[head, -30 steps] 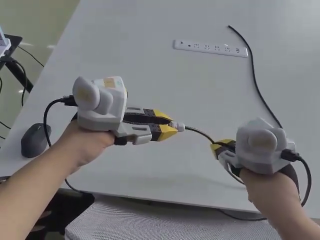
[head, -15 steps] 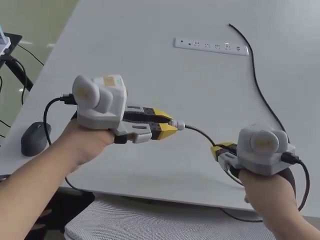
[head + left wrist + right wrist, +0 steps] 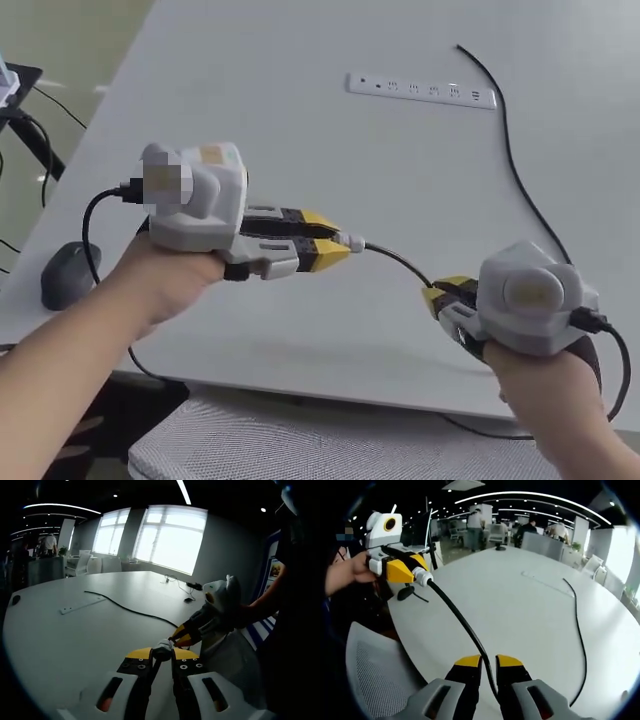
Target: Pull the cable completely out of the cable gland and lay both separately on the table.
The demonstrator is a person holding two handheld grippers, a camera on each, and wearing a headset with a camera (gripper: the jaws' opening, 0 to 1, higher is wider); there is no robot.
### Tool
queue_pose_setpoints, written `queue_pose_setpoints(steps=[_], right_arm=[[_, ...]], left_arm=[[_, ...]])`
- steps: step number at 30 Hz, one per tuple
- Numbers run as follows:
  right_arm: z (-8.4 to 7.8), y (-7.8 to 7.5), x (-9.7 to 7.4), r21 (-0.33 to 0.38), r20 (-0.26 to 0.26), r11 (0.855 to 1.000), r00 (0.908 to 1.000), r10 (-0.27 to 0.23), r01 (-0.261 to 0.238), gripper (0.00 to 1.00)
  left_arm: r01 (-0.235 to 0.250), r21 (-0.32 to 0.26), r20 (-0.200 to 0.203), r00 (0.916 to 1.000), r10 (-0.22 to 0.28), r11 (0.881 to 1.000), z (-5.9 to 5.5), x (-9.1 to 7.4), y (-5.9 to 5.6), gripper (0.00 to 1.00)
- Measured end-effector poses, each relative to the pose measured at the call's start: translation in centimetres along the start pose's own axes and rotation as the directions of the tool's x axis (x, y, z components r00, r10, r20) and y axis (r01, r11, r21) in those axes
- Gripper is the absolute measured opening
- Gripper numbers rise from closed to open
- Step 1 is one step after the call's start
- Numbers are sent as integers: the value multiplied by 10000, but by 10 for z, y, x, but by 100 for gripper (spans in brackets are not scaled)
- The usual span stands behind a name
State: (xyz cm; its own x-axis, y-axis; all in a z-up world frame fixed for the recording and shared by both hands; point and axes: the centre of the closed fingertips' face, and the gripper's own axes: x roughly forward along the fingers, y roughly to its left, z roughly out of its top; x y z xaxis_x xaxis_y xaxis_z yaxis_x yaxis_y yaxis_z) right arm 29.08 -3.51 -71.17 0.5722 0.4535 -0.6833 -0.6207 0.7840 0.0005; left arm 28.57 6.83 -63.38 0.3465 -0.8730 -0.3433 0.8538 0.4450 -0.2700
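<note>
My left gripper is held above the table's near edge, shut on a small white cable gland. The gland sits pinched between the yellow tips in the left gripper view. A black cable runs out of the gland and sags rightward to my right gripper, which is shut on it. In the right gripper view the cable rises from between the yellow jaws up to the gland held by the left gripper.
A white power strip lies far back on the grey table, with its black cord trailing toward the near right. A dark mouse sits at the left edge. A mesh chair back is below the table edge.
The left gripper with the gland has shifted slightly left and up, and the right gripper slightly right and down. The cable between them looks a little longer and straighter.
</note>
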Motion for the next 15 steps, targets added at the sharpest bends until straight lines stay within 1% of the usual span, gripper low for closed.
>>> queue_pose_setpoints(steps=[3, 9, 11, 15], right_arm=[[4, 4, -2, -81, 56, 9999, 9999, 145, -144, 8], [18, 16, -9, -641, 264, 9974, 9990, 347, -329, 9], [25, 22, -11, -1016, 342, 9939, 9984, 454, -418, 10], [39, 35, -12, -1817, 448, 9811, 9961, 761, -667, 13]], left_arm=[[-2, 1, -5, 10000, 2, 10000, 0, 0, 0, 14], [-8, 26, -85, 10000, 8, 10000, -2, 0, -1, 14], [-10, 5, -66, 10000, 10, 10000, -2, -1, -1, 14], [3, -8, -76, 10000, -3, 10000, -2, -1, -1, 14]])
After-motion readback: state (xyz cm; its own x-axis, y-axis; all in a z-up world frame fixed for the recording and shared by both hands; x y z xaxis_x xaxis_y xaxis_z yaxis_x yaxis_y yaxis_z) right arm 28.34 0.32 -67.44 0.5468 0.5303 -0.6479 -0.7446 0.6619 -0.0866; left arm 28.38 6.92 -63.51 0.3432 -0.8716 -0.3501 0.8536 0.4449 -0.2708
